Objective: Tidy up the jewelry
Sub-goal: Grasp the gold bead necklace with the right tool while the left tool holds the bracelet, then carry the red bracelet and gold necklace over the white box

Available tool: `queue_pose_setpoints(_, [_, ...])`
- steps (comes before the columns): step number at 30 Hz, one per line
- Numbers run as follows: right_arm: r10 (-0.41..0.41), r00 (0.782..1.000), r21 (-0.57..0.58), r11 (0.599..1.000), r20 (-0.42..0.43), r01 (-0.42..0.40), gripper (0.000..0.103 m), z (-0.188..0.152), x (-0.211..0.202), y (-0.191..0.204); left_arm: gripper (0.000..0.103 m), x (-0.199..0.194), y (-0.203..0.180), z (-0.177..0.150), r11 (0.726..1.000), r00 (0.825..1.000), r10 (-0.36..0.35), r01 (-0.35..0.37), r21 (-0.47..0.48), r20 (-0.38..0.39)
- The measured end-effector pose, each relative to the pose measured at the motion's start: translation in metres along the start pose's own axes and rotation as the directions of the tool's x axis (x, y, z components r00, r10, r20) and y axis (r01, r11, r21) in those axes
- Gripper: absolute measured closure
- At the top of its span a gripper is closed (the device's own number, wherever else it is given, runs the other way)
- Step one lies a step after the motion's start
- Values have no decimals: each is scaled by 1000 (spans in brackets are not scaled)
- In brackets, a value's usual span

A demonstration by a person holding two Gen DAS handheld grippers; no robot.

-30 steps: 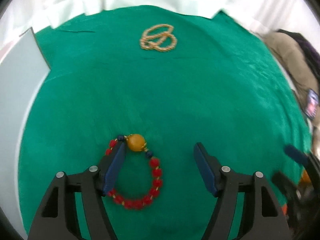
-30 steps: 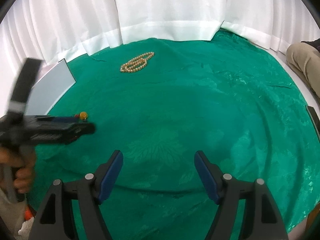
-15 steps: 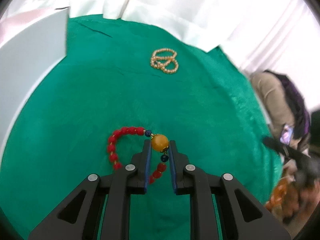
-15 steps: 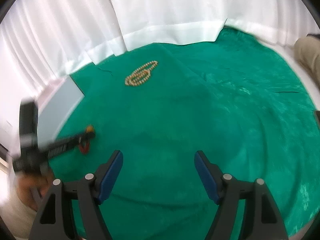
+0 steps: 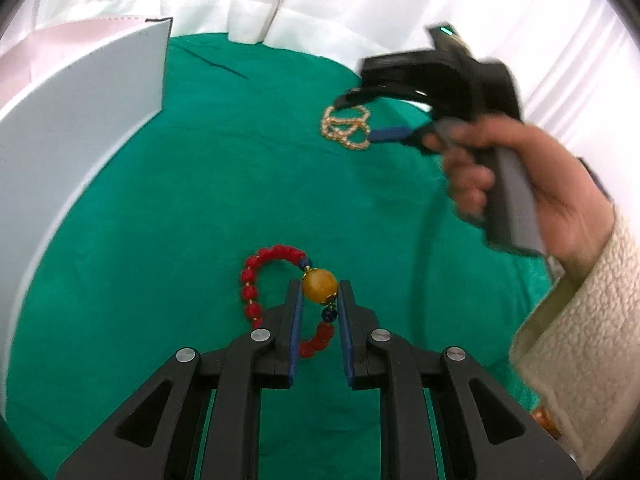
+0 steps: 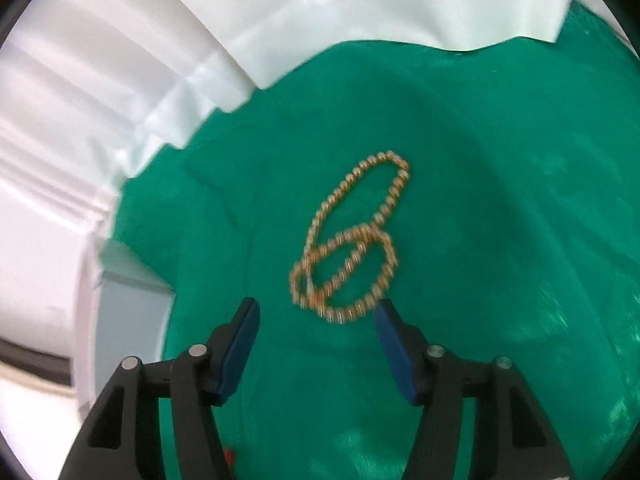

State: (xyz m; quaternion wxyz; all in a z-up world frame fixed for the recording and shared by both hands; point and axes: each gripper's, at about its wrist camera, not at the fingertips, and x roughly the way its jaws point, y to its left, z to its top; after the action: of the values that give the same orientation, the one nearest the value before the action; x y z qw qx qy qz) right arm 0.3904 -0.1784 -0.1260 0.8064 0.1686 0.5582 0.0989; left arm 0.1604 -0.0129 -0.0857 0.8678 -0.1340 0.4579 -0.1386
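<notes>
Two pieces of jewelry — one red bead bracelet (image 5: pixel 276 288), one gold bead necklace (image 6: pixel 352 240) — two grippers, one grey board (image 5: pixel 72 128).

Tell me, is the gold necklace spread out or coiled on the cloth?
Coiled: the gold necklace lies in overlapping loops on the green cloth.

**No legible text**

No words, labels, brands or numbers can be read in either wrist view; nothing printed shows on the green cloth, the white board, the curtain or the gripper bodies.
</notes>
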Motion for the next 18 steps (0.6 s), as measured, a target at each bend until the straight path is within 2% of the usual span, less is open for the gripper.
queue_pose_setpoints(2, [-107,994,-48,993,13,108,42,2,20,16,88,1,-3,-1,999,999,40,-40,14,-1])
queue_pose_setpoints(3, [-151,987,-80,985,55,156,41,1,23,24,88,0,-3,-2,998,999,53,-53,20,-1])
queue_pose_setpoints(6, [-243,967,-173,952,79,253,40,0,33,37,88,0,-7,-4,994,995,97,-97,44,2])
queue_pose_setpoints(7, [-277,956,-207,934,96,291,49,-2,34,41,88,0,-8,-5,993,994,105,-105,51,2])
queue_pose_setpoints(8, [-293,949,-221,924,111,312,76,-4,33,41,88,0,-10,-5,992,994,113,-113,56,4])
queue_pose_setpoints(9, [-283,953,-222,927,110,301,88,-6,30,38,88,-1,-11,-5,990,992,124,-124,65,9])
queue_pose_setpoints(11, [-262,960,-204,939,102,278,89,-9,23,29,88,-2,-13,-6,987,990,140,-141,80,18])
queue_pose_setpoints(12, [-251,961,-201,942,114,269,95,-12,16,25,88,-4,-14,-6,985,989,146,-148,85,22])
queue_pose_setpoints(18, [-173,975,-217,955,142,201,95,-18,-29,15,88,-17,-14,-8,985,989,144,-147,90,43])
